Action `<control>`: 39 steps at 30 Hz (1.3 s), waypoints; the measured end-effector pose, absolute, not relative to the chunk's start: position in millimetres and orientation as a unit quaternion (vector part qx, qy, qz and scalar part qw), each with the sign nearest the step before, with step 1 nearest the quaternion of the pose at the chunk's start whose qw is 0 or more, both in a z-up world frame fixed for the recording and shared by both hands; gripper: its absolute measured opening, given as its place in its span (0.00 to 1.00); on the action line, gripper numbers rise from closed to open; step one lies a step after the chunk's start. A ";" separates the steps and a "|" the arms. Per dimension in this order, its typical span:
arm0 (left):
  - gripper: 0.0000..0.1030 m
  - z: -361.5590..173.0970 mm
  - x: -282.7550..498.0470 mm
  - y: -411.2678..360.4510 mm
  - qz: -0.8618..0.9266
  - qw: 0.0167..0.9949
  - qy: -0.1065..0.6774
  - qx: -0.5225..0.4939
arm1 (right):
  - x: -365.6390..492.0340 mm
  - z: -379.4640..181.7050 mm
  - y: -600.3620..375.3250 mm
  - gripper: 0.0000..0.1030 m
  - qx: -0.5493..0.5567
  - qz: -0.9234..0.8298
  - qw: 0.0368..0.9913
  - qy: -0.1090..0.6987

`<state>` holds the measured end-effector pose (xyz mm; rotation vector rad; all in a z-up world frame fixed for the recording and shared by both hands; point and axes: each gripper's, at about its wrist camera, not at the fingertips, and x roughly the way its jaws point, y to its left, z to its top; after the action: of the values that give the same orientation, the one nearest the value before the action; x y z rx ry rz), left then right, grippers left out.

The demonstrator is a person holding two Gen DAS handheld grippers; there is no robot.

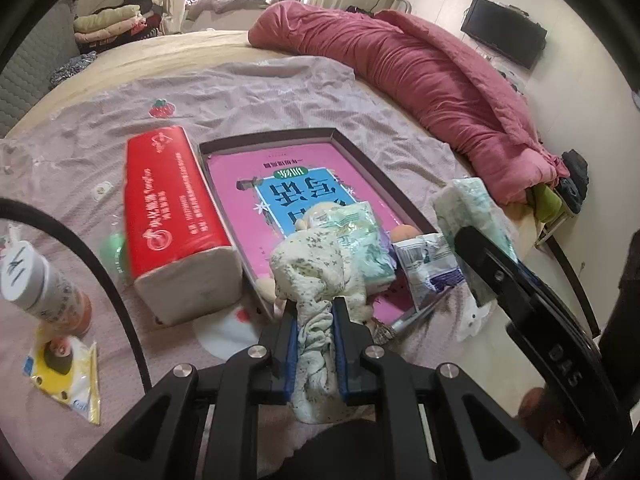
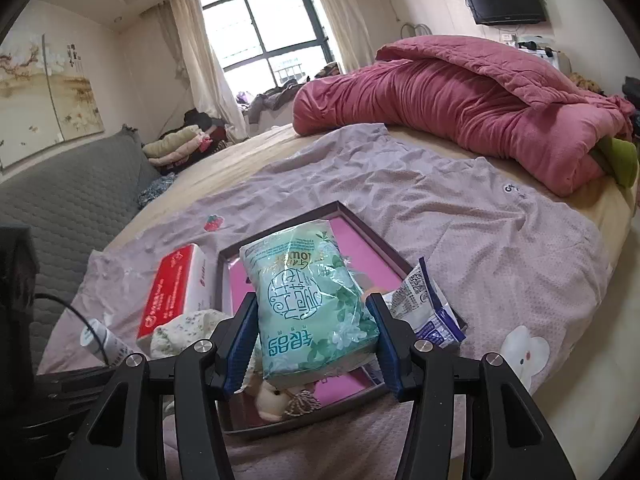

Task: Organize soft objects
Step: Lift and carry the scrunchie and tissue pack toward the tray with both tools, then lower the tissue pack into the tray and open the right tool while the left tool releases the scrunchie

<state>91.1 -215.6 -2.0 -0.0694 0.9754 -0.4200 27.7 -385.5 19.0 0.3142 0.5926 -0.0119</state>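
My left gripper (image 1: pixel 314 304) is shut on a cream cloth with small flowers (image 1: pixel 316 264), holding it over the near edge of the dark tray (image 1: pixel 352 148). A pink and blue book (image 1: pixel 280 192) lies in that tray. My right gripper (image 2: pixel 314 300) is shut on a green soft tissue pack (image 2: pixel 312 300) above the tray (image 2: pixel 280 216); the same pack (image 1: pixel 468 204) shows at the right of the left wrist view, behind the right gripper's black body. The flowered cloth (image 2: pixel 180 330) appears low left in the right wrist view.
A red tissue brick (image 1: pixel 172 212) lies left of the tray. A white and blue packet (image 1: pixel 428 268) leans on the tray's right rim. A small plush toy (image 2: pixel 272 396) sits at the tray's near corner. A bottle (image 1: pixel 44 284) and a yellow packet (image 1: pixel 66 368) lie left. A pink quilt (image 2: pixel 460 108) is piled behind.
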 end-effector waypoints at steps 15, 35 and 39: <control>0.15 -30.0 121.0 -231.3 -0.197 0.853 0.483 -0.030 | 51.9 -19.2 -392.4 0.53 0.145 -0.022 0.932 0.331; 0.16 -36.0 134.7 -231.6 -0.194 0.851 0.487 -0.037 | 69.0 -37.5 -388.5 0.54 0.120 -0.038 0.933 0.336; 0.16 -36.0 137.3 -231.9 -0.193 0.851 0.486 -0.038 | 73.0 -38.0 -388.1 0.54 0.114 -0.042 0.935 0.332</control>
<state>137.3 -231.9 -36.0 -0.0792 1.0241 -0.4063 73.0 -388.1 -38.0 0.2331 0.6797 -0.0852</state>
